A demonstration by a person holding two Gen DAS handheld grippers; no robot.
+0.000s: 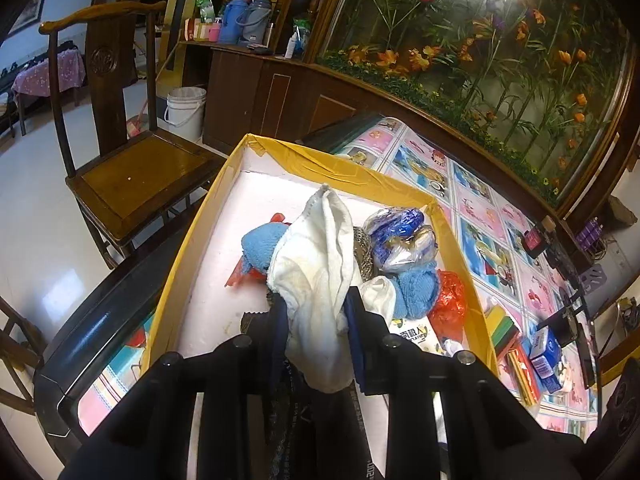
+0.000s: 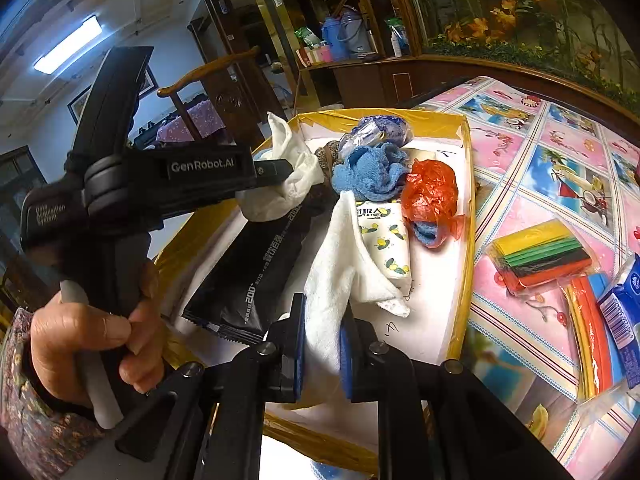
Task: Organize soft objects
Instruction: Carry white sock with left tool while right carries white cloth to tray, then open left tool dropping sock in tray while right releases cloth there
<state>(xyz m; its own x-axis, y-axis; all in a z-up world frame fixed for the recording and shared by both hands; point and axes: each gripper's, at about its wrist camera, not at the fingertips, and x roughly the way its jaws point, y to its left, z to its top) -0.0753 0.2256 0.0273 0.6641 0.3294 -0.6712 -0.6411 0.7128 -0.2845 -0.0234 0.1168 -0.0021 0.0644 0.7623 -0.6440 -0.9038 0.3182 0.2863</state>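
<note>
White cloth (image 1: 316, 280) is hanging over the box (image 1: 448, 224), and I am pinching it with both tongs: my left gripper (image 1: 316, 312) is clamping one end, my right gripper (image 2: 323, 320) the other. Under it in the box are lying two blue cloths (image 2: 368, 168), one red bag (image 2: 430, 192), one black packet (image 2: 256, 276), one lemon-print pack (image 2: 386, 240) and one clear-wrapped bundle (image 2: 380, 128). Outside on the table (image 2: 540, 148) are resting one colored stack (image 2: 540, 256) and one blue pack (image 2: 624, 300).

A white cloth (image 2: 340, 264), creased and faintly stained, hangs stretched between my two tools over the box (image 1: 460, 240), where blue towels (image 2: 368, 168), red bags (image 2: 430, 188) and packets lie heaped.
</note>
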